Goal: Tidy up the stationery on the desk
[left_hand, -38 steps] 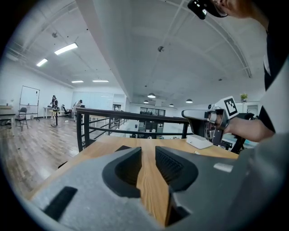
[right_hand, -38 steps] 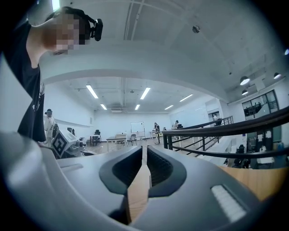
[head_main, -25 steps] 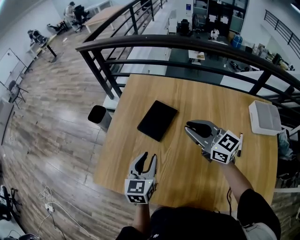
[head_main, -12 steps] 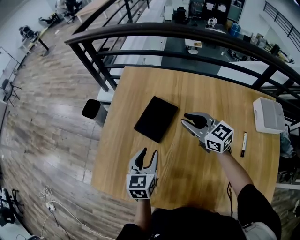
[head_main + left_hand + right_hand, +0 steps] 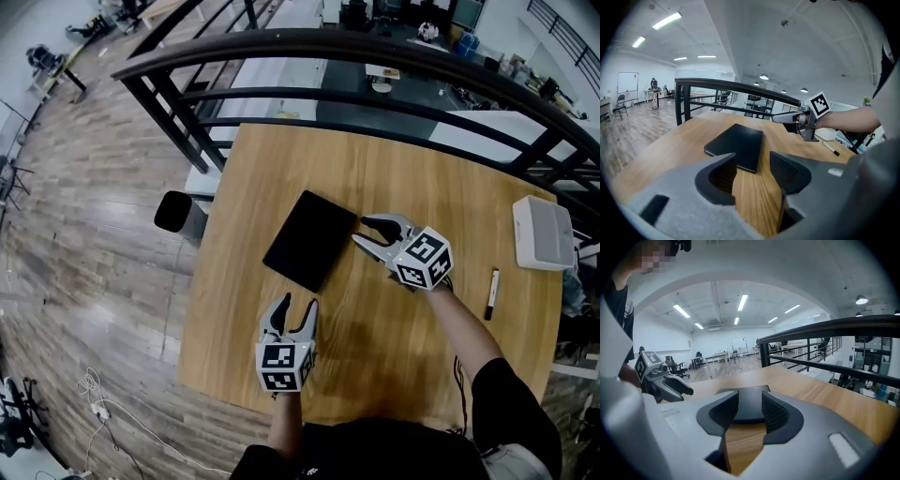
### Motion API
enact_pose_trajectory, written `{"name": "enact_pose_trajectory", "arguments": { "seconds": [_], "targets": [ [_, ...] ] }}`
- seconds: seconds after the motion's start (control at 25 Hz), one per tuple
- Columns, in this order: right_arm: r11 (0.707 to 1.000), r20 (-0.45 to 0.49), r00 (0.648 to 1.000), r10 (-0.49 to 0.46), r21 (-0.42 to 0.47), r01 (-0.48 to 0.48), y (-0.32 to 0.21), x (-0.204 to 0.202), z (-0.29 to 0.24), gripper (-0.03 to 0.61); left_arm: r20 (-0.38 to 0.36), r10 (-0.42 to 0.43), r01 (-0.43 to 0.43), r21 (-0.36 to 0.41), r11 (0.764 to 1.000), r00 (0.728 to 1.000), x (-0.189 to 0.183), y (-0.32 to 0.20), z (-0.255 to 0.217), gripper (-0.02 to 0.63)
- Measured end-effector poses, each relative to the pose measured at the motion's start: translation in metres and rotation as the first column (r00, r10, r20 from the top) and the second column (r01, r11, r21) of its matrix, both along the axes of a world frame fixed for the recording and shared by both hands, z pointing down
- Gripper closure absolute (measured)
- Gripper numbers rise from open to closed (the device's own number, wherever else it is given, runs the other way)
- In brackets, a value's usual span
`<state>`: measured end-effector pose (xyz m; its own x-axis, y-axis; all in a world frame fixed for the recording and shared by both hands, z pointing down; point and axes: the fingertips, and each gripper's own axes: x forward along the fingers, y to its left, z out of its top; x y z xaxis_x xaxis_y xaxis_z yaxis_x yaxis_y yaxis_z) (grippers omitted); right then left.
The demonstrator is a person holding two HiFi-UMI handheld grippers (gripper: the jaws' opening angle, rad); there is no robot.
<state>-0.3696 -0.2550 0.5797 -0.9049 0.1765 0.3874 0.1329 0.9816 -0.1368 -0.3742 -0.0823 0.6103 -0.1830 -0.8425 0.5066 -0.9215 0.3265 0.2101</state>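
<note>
The left gripper, at lower centre of the head view, has its jaws spread well apart and has just been opening; only bare desk wood shows between them in its own view, so it grips nothing. It points up the frame toward the notebook, whose near edge lies a little beyond the fingertips, apart from them. The right gripper, right of centre, points left across the frame with its jaws partly apart, less wide than the left one's, and they too have just been opening. Its tips sit just beside the notebook's right corner; whether they touch it cannot be told. In the right gripper view the notebook shows past the gap between the jaws, with wood in the near part of the gap and nothing pressed by the pads. The notebook is a thin, flat, plain black rectangle with rounded corners, lying closed near the desk's middle and turned at a slant to its edges; a pale line runs along its near side in the left gripper view. A marker lies at right, well apart from both grippers, below a white box at the desk's right edge.
</note>
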Motion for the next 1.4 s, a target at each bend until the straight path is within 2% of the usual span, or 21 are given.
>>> {"name": "enact_pose_trajectory", "arguments": {
  "seconds": [0.36, 0.68, 0.92, 1.0, 1.16, 1.28, 1.32, 1.4],
  "targets": [
    [1.000, -0.136, 0.991, 0.009, -0.015, -0.012, -0.026, -0.020, 0.060, 0.353, -0.044, 0.007, -0.010, -0.073, 0.997, 0.999, -0.013, -0.014, 0.036, 0.367],
    [0.999, -0.184, 0.982, 0.031, -0.005, -0.033, -0.041, -0.029, 0.083, 0.300, -0.061, 0.017, -0.024, -0.117, 0.993, 0.998, -0.016, -0.021, 0.051, 0.344],
    [0.999, -0.245, 0.969, -0.035, 0.023, 0.042, -0.032, -0.032, 0.092, 0.273, -0.070, 0.040, -0.048, -0.127, 0.991, 0.997, -0.015, -0.031, 0.057, 0.334],
    [0.998, -0.274, 0.961, -0.045, 0.019, 0.052, -0.030, -0.033, 0.096, 0.246, -0.077, 0.046, -0.056, -0.128, 0.990, 0.996, -0.013, -0.034, 0.058, 0.333],
    [0.997, -0.330, 0.942, -0.068, 0.002, 0.073, -0.028, -0.033, 0.101, 0.238, -0.089, 0.051, -0.062, -0.126, 0.990, 0.995, -0.013, -0.036, 0.059, 0.331],
    [0.988, -0.363, 0.922, -0.135, 0.016, 0.152, -0.019, -0.031, 0.105, 0.232, -0.098, 0.052, -0.063, -0.121, 0.991, 0.994, -0.015, -0.035, 0.060, 0.331],
    [0.985, -0.369, 0.917, -0.152, 0.025, 0.173, -0.016, -0.030, 0.106, 0.212, -0.102, 0.053, -0.064, -0.118, 0.991, 0.993, -0.016, -0.034, 0.060, 0.331],
    [0.983, -0.371, 0.915, -0.160, 0.024, 0.182, -0.015, -0.029, 0.107, 0.209, -0.107, 0.055, -0.068, -0.113, 0.991, 0.993, -0.016, -0.034, 0.061, 0.331]
  ]
}}
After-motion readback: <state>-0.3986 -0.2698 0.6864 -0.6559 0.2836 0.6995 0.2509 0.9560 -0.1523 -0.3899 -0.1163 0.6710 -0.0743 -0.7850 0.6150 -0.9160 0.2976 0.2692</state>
